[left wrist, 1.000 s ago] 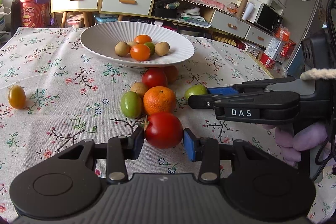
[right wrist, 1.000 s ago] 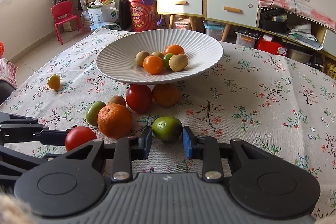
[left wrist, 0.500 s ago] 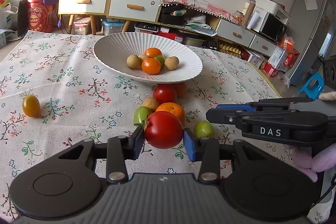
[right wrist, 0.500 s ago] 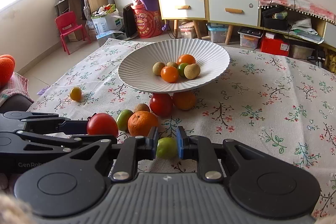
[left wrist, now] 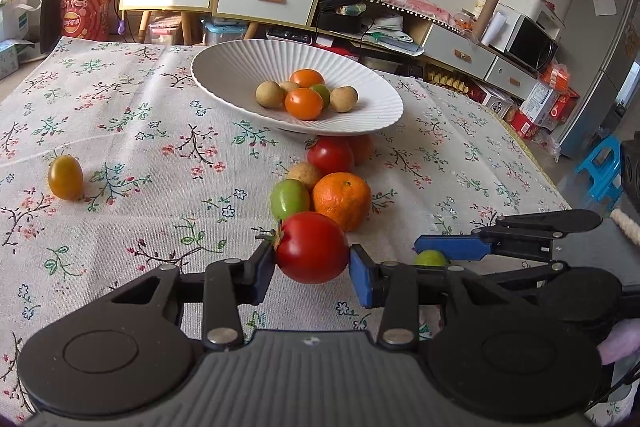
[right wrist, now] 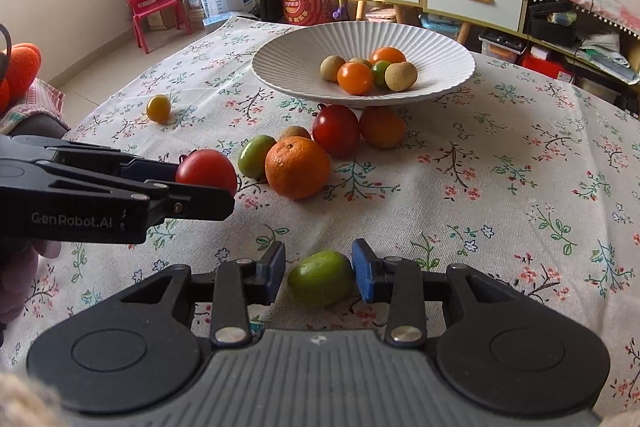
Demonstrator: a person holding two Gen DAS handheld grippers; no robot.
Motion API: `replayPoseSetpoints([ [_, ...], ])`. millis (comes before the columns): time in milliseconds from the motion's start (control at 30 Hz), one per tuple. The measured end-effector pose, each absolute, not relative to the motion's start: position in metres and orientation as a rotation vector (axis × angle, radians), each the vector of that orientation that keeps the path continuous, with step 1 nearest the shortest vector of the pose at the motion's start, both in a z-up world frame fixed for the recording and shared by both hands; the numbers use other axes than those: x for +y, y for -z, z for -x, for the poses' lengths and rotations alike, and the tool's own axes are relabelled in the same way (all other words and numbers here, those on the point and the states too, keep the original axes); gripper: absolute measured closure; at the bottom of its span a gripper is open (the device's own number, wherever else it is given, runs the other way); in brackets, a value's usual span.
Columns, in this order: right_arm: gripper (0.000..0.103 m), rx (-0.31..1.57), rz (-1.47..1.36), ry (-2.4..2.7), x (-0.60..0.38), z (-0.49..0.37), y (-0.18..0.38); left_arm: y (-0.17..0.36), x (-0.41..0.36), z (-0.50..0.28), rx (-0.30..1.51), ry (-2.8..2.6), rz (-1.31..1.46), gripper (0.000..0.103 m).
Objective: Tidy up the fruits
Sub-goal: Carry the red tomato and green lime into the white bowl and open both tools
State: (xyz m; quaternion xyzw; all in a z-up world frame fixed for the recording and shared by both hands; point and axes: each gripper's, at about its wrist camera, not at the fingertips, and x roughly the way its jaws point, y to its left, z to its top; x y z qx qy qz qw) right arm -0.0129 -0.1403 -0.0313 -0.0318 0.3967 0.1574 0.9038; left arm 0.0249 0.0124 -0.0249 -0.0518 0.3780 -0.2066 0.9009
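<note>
Since a sec ago both our grippers have lifted their views back from the fruit pile: the bowl now sits farther off, and our right gripper (right wrist: 319, 271), which was squeezed tight on the green fruit (right wrist: 321, 278) half a sec ago, is opening. The fruit is between the blue pads, touching the right-side pad w/ a thin gap at the other; it seems to rest on the cloth.

Largest to smallest: the table under a matte, woven floral tablecloth (left wrist: 120, 131), cream w/ small flower sprigs. Then the white bowl (left wrist: 240, 59), wide, shallow, ribbed like a fan, holding two orange fruits, one green and approx. three tan, rough-skinned round ones. Just in front of it, a loose cluster on the cloth: a dimpled orange (left wrist: 342, 200), a glossy red tomato (left wrist: 330, 155), another orange fruit tucked beneath the bowl rim, a smooth green one, a small tan one. Well apart, at the left, a small yellow tomato (left wrist: 65, 177), oval and shiny.

Our left gripper (left wrist: 312, 267) is clamped on a red tomato (left wrist: 312, 247), smooth, round, w/ a dry stem star, raised above the cloth near the cluster.
</note>
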Motion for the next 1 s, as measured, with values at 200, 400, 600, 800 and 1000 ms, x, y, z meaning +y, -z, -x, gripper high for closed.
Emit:
replayPoseSetpoints([
  [200, 0.073, 0.822, 0.049, -0.322, -0.143, 0.014, 0.03, 0.025, 0.014, -0.024, 0.785, 0.427, 0.111, 0.065],
  [400, 0.073, 0.826, 0.051, -0.319, -0.144, 0.016, 0.029, 0.026, 0.013, -0.024, 0.791, 0.427, 0.101, 0.065],
  [600, 0.073, 0.829, 0.039, -0.318, -0.148, 0.021, 0.027, 0.026, 0.011, -0.022, 0.791, 0.431, 0.092, 0.065],
  [800, 0.074, 0.834, 0.049, -0.304, -0.147, 0.025, 0.027, 0.026, 0.009, -0.021, 0.789, 0.435, 0.085, 0.065],
  [1000, 0.075, 0.823, 0.068, -0.302, -0.144, 0.027, 0.023, 0.022, 0.007, -0.019, 0.774, 0.441, 0.074, 0.065],
])
